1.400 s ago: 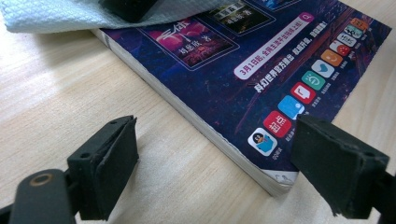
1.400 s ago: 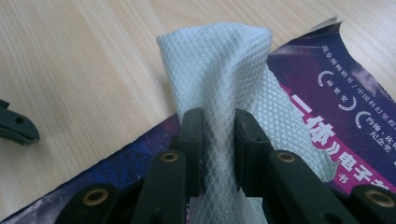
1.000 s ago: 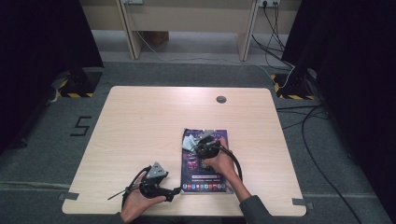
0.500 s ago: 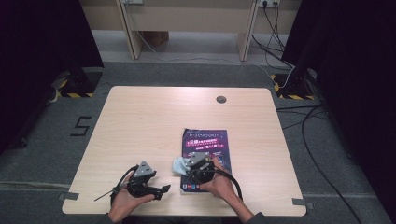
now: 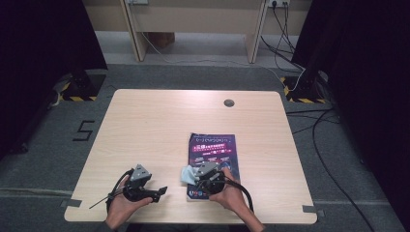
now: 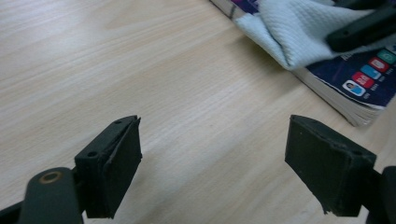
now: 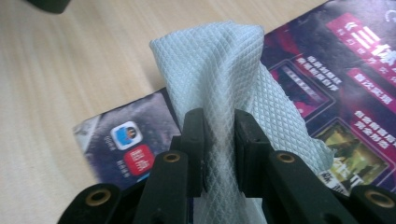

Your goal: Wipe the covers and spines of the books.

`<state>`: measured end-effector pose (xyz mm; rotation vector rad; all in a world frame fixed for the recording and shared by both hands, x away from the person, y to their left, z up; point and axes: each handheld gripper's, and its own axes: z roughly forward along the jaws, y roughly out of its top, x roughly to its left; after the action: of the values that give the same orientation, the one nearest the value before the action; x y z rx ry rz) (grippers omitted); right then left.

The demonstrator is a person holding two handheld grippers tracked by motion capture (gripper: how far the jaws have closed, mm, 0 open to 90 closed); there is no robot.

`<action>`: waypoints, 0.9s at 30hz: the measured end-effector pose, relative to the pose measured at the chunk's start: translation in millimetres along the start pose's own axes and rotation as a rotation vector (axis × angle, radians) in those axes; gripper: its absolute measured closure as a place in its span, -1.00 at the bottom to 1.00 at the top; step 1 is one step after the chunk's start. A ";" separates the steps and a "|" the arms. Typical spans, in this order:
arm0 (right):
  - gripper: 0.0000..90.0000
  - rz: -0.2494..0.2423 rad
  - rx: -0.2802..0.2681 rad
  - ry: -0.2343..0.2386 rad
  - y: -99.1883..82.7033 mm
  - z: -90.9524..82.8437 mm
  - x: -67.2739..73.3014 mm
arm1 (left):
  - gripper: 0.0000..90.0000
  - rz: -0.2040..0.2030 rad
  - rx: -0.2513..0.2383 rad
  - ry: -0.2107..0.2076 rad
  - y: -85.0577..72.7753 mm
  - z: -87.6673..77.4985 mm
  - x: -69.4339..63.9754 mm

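Note:
A book with a dark purple cover (image 5: 212, 154) lies on the wooden table (image 5: 159, 125), right of centre. My right gripper (image 5: 194, 175) is over the book's near left corner, shut on a white waffle-textured cloth (image 5: 186, 174). In the right gripper view the cloth (image 7: 219, 60) stands pinched between the jaws of that gripper (image 7: 219, 140) and drapes onto the cover (image 7: 336, 60). My left gripper (image 5: 159, 192) rests low at the near left, pointing toward the book. Its jaws (image 6: 215, 172) are open over bare wood, with the cloth (image 6: 299, 32) and the book's corner (image 6: 359, 84) ahead.
A round cable hole (image 5: 228, 102) sits near the table's far edge. The table's near edge (image 5: 193, 222) is close under both hands. Cables (image 5: 329, 159) trail across the floor at the right, and a desk frame (image 5: 193, 29) stands beyond the table.
My right gripper has carried the cloth down the book's cover toward its near left corner. My left gripper has slid to the left along the near edge.

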<state>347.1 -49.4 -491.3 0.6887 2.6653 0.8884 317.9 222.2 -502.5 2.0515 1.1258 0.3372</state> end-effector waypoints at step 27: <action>0.70 0.108 -0.017 0.025 -32.8 -23.8 -6.4 | -0.60 -0.002 0.008 0.020 -0.1 2.1 1.4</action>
<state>332.0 -87.6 -492.4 0.8294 2.6603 0.9521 319.9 222.3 -504.2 2.0581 1.1428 0.3540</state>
